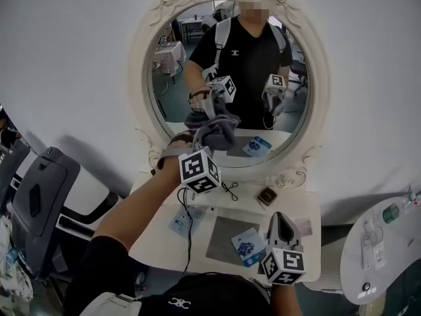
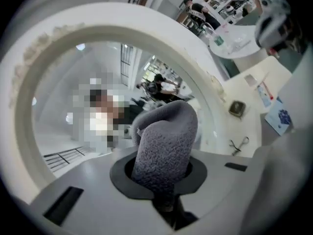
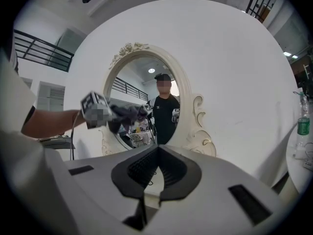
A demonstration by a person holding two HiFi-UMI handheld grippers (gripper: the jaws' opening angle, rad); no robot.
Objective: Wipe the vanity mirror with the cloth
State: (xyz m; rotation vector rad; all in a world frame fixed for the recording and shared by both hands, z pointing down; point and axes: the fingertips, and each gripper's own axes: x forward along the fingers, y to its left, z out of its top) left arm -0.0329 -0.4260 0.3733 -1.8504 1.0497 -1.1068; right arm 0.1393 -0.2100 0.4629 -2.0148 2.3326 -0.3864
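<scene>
Right gripper (image 1: 279,221), lower centre: jaws together, empty. Left gripper (image 1: 202,145), mid-frame: jaws clamped on grey cloth (image 1: 220,130), which bunches past the fingertips at the vanity mirror's (image 1: 230,78) lower left.

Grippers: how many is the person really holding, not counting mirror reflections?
2. The left gripper holds a grey cloth at the mirror; the right gripper sits low over the vanity top, jaws shut and empty.

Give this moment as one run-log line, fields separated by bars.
left gripper: shut on cloth, at lower mirror | right gripper: shut, empty, above table | step: wiping
</scene>
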